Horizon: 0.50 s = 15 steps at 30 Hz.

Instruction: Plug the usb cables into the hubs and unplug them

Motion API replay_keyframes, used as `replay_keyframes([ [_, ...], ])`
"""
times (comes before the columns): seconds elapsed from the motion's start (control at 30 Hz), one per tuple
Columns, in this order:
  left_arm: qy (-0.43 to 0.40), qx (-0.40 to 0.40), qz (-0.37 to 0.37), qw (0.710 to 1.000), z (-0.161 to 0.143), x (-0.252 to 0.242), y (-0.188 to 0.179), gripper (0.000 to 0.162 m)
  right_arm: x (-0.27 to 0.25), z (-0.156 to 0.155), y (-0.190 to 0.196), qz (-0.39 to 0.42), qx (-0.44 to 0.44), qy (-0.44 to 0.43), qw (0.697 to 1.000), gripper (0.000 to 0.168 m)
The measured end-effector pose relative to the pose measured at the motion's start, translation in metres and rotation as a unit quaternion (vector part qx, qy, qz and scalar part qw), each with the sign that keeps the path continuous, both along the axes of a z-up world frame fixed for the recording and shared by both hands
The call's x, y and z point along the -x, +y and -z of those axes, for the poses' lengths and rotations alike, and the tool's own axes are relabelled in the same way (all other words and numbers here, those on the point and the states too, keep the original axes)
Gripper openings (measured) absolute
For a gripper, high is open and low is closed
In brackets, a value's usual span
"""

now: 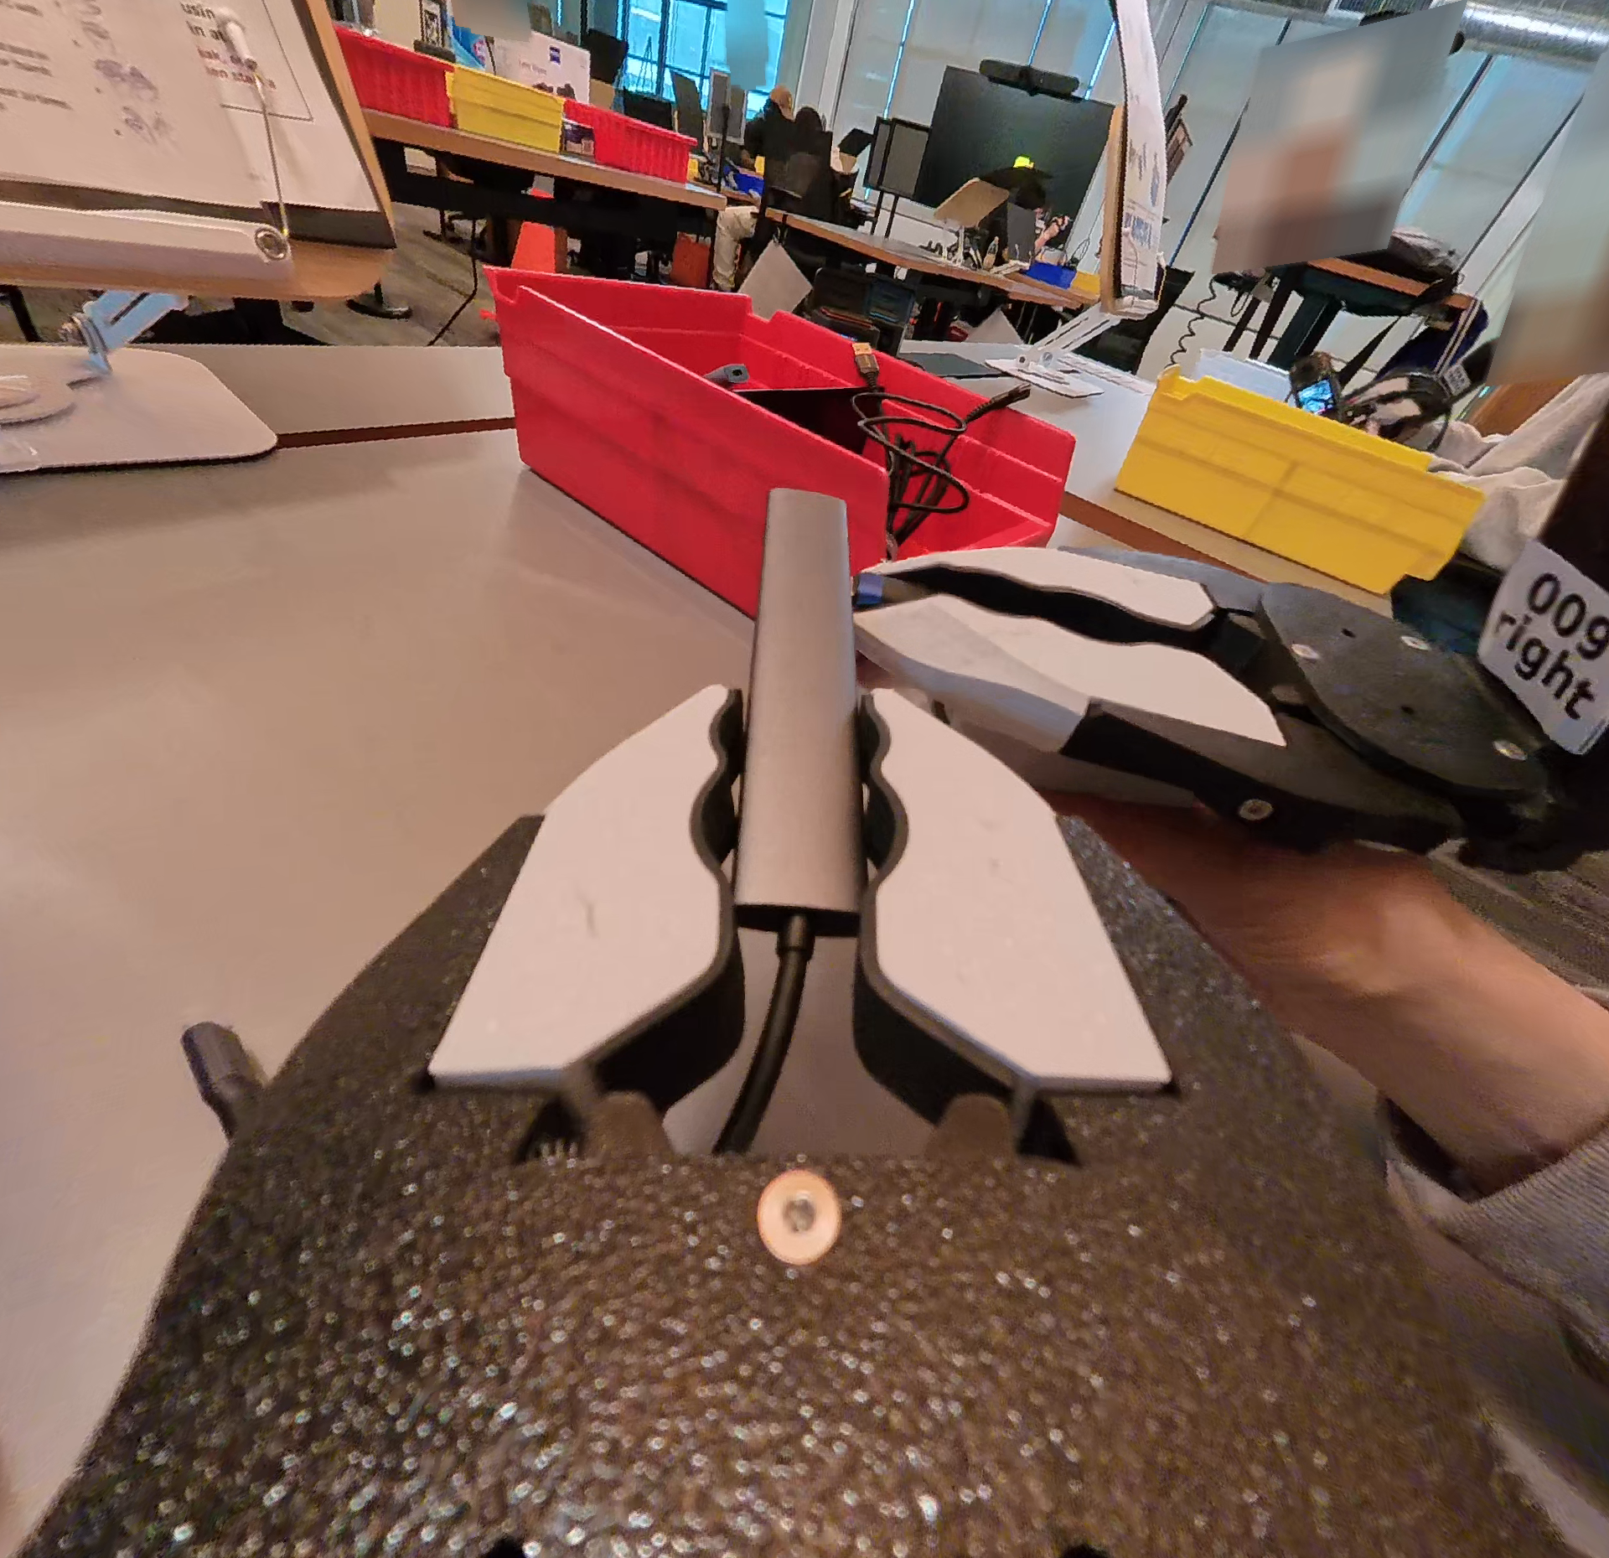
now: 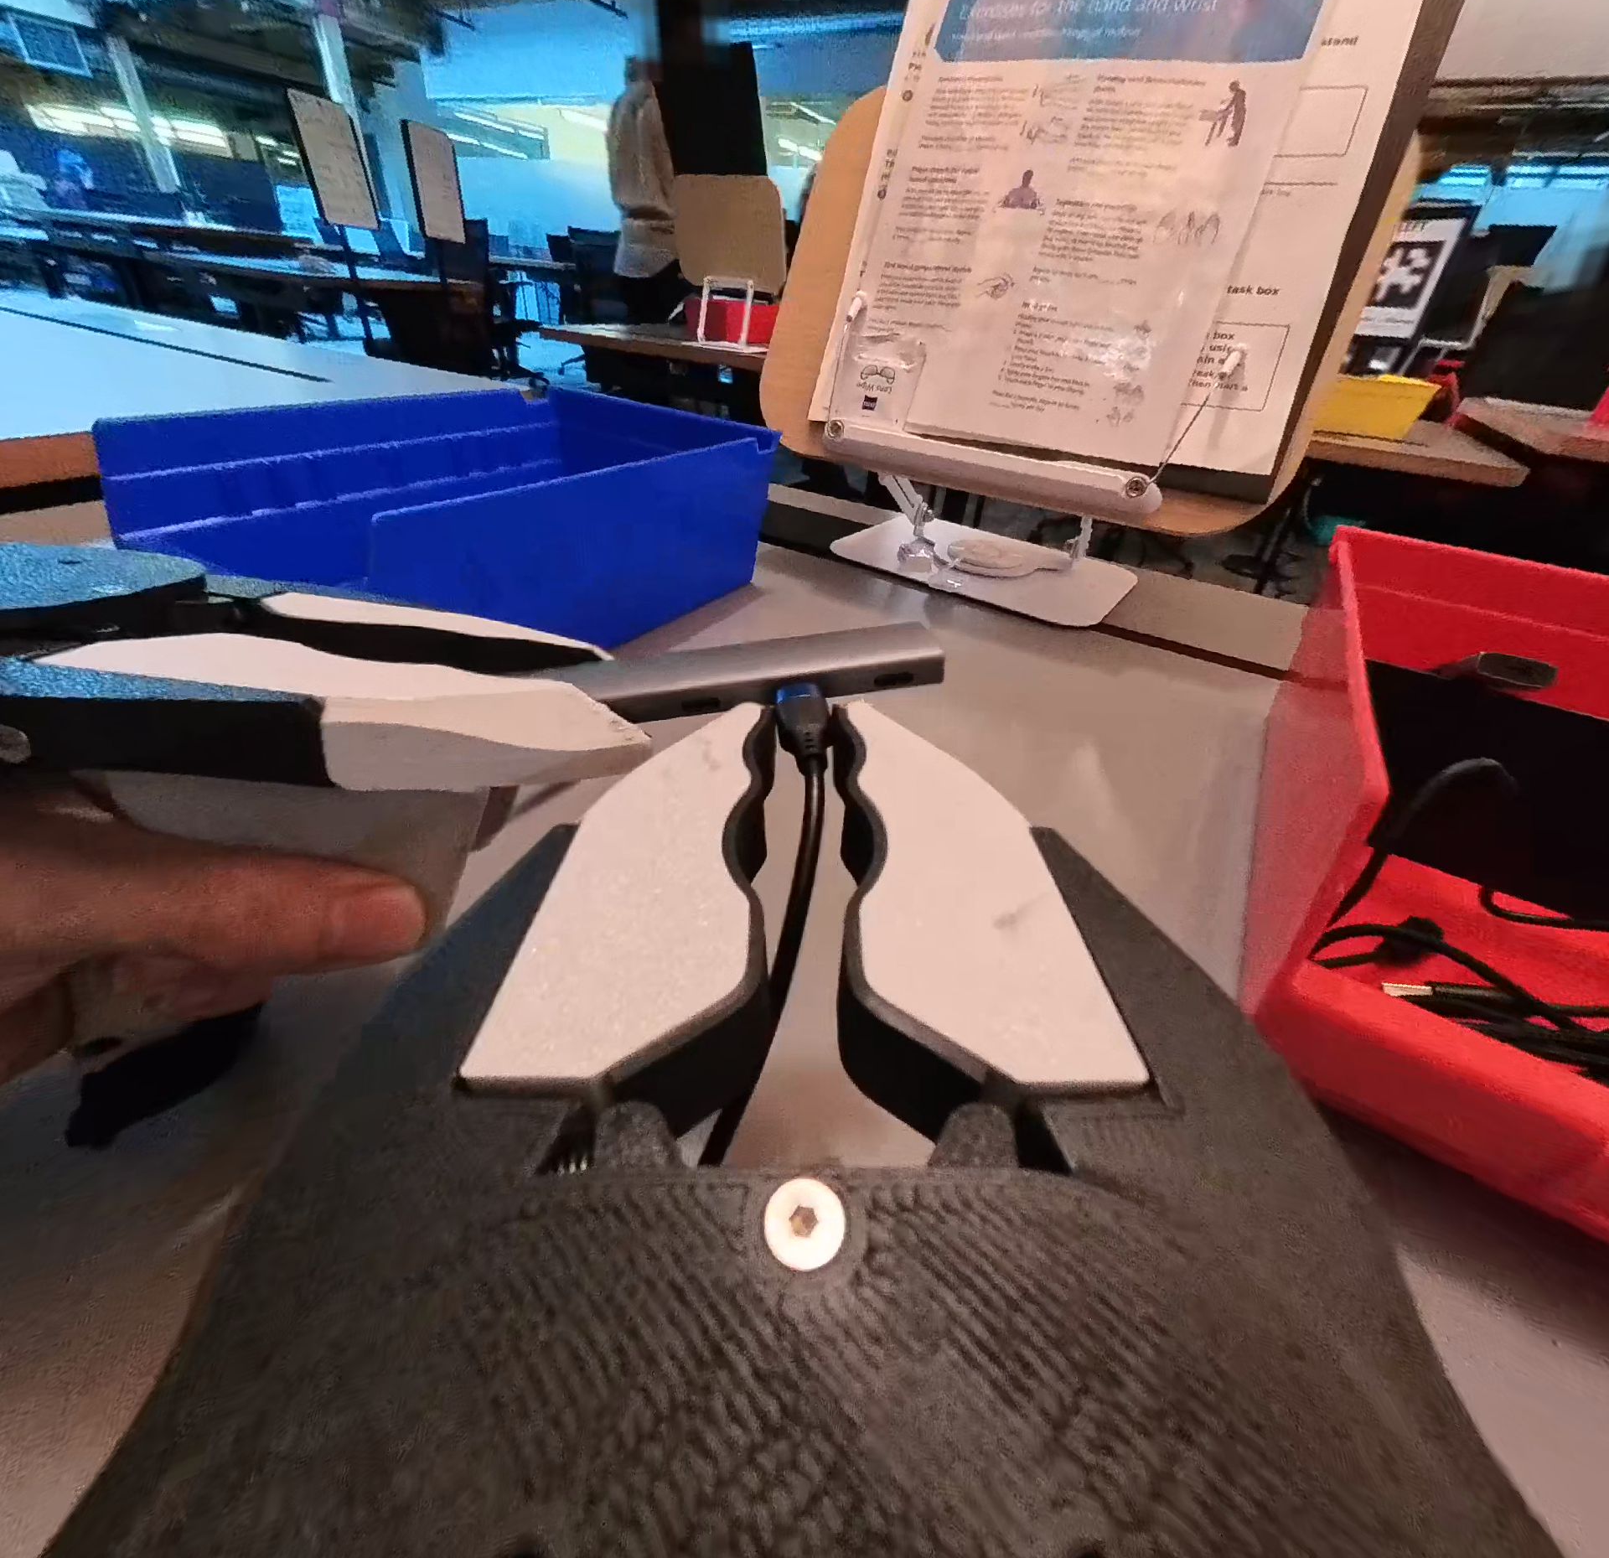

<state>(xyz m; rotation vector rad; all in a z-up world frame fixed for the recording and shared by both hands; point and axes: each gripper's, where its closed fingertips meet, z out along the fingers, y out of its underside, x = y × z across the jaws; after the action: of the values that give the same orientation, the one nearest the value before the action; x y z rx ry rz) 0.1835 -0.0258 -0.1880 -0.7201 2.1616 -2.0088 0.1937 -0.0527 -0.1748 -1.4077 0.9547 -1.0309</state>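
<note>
While the grey hub [image 1: 799,698] is sitting lengthwise between the fingers of the left gripper [image 1: 801,715], that gripper is pinching it along its long sides, with the hub's far end sticking out past the fingertips above the grey table [image 1: 305,645] and the hub's own black lead [image 1: 775,1029] trailing back between the fingers toward the gripper body. In the right wrist view the same hub [image 2: 766,665] is lying crosswise just ahead of the right gripper [image 2: 803,724], whose fingers are pressing together on the black usb cable [image 2: 805,828] right behind its blue-tipped plug [image 2: 797,699]; the plug is sitting in a port on the side of the hub facing the gripper, with other dark ports showing to either side of it. The left gripper [image 2: 609,706] is reaching in from the left of the hub in this view, a person's hand [image 2: 174,933] wrapping under it. Seen from the left wrist view, the right gripper [image 1: 871,606] is coming in from the right of the hub, its fingertips touching the hub's side. Beyond the hub a red bin [image 1: 696,436] is holding loose black cables [image 1: 914,463], and a yellow bin [image 1: 1289,480] is standing farther right of it. A blue bin [image 2: 453,497] is resting behind the hub to its left, and a document stand [image 2: 1071,236] holding printed sheets is rising behind the hub to its right.
</note>
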Motion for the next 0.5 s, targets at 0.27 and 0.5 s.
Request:
replay_keyframes([
  [0.27,-0.032,0.005,0.010,0.999,0.001,-0.002,-0.002,0.024,0.001,-0.004,0.001,-0.010,-0.072,0.012,0.997,0.011],
  [0.5,-0.084,0.031,-0.007,0.996,-0.009,-0.002,0.001,0.025,0.006,-0.012,0.006,-0.012,-0.090,-0.003,0.996,0.011],
])
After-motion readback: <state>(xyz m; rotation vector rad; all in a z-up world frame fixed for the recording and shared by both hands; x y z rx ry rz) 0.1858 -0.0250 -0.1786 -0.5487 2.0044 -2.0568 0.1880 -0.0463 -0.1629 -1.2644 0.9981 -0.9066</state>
